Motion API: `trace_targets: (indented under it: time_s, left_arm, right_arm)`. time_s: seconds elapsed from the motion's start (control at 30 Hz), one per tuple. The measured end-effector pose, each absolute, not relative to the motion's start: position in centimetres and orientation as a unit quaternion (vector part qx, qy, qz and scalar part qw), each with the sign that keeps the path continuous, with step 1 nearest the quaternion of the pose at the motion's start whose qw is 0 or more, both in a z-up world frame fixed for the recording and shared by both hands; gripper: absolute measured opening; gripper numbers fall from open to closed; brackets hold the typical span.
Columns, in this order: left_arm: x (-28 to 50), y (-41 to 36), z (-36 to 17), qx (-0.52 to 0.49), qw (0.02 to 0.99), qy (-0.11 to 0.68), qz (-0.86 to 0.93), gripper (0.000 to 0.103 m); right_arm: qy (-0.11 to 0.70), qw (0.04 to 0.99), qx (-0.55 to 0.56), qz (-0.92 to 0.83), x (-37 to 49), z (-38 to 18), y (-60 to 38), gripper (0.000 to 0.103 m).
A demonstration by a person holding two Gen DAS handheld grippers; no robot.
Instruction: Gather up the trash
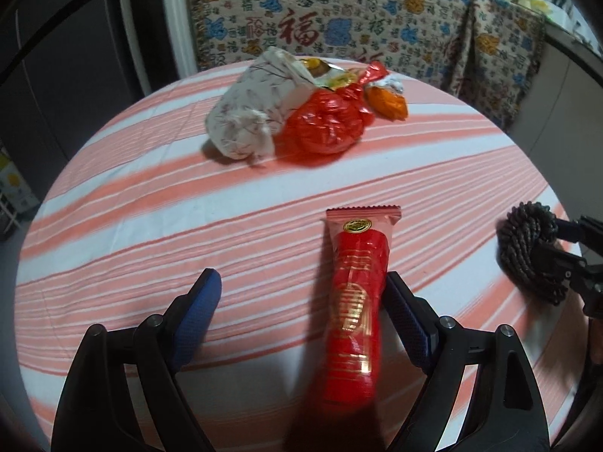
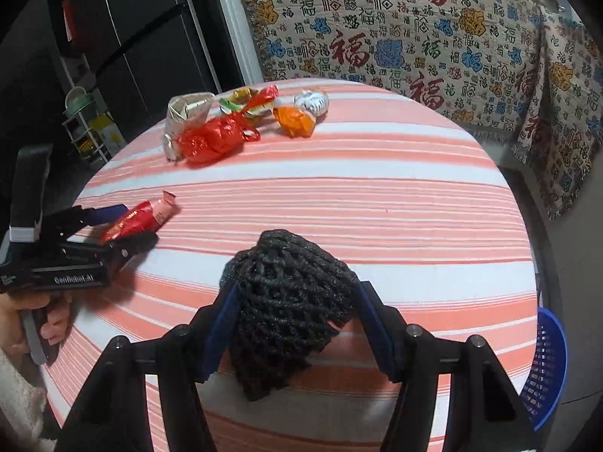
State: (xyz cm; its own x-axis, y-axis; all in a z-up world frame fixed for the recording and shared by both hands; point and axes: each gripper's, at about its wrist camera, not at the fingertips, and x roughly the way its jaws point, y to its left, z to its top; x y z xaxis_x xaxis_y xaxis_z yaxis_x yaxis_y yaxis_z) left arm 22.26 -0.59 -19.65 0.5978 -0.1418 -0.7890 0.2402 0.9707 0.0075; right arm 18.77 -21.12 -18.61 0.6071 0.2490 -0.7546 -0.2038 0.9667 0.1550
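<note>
Here, two handheld grippers work over a round table (image 2: 377, 203) covered in pink and white stripes, each with a piece of trash between its fingers.

The left gripper (image 1: 301, 293) stands wide open; a long red snack wrapper (image 1: 356, 301) lies between its blue pads, against the right pad and well clear of the left one. The right gripper (image 2: 294, 297) is about half open around a black foam net (image 2: 286, 301), though whether the pads press on it cannot be told. At the table's far edge sits a heap of crumpled wrappers (image 1: 320, 105): white, red, orange. A blue basket (image 2: 546, 361) stands beside the table on the right.
</note>
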Motion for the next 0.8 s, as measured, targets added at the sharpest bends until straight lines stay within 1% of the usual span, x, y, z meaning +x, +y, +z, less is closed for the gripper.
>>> trace_targets:
  time_s: [0.13, 0.3, 0.33, 0.43, 0.5, 0.53, 0.6, 0.63, 0.67, 0.7, 0.8]
  left_arm:
    - [21.9, -0.3, -19.6, 0.061, 0.892, 0.434, -0.111, 0.087]
    - [20.5, -0.5, -19.0, 0.039, 0.882, 0.433, -0.181, 0.087]
    - [20.3, -0.7, -18.8, 0.041, 0.879, 0.431, -0.197, 0.087]
    - [20.0, -1.9, -18.4, 0.067, 0.878, 0.422, -0.215, 0.086]
    - [20.0, -2.5, -18.7, 0.083, 0.875, 0.426, -0.215, 0.077]
    - [20.0, -2.6, -18.9, 0.088, 0.872, 0.431, -0.213, 0.068]
    - [20.1, -2.5, -18.9, 0.093, 0.875, 0.428, -0.206, 0.061]
    - [20.2, -2.3, -18.7, 0.09, 0.876, 0.427, -0.205, 0.046]
    - [20.3, -2.0, -18.6, 0.084, 0.876, 0.428, -0.205, 0.02]
    - [20.5, -1.5, -18.4, 0.069, 0.874, 0.432, -0.209, 0.018]
    - [20.4, -0.7, -18.0, 0.049, 0.88, 0.427, -0.203, 0.016]
  right_arm:
    - [0.425, 0.896, 0.026, 0.126, 18.7, -18.5, -21.3, 0.064]
    - [0.415, 0.898, 0.003, 0.148, 17.3, -17.2, -21.1, 0.064]
    - [0.414, 0.897, -0.002, 0.152, 17.2, -17.0, -21.1, 0.065]
    - [0.404, 0.9, -0.002, 0.164, 17.1, -16.4, -21.5, 0.074]
    - [0.397, 0.903, -0.01, 0.166, 17.2, -16.4, -21.3, 0.074]
    - [0.398, 0.902, -0.017, 0.168, 17.3, -16.5, -21.0, 0.074]
    - [0.403, 0.898, -0.028, 0.175, 17.5, -16.9, -20.5, 0.073]
    - [0.41, 0.895, -0.035, 0.173, 17.6, -17.3, -20.1, 0.056]
    - [0.419, 0.891, -0.038, 0.17, 17.8, -17.6, -19.9, 0.015]
    - [0.429, 0.887, -0.033, 0.168, 18.0, -17.9, -20.0, 0.011]
    - [0.42, 0.893, -0.004, 0.164, 17.5, -17.2, -20.6, 0.01]
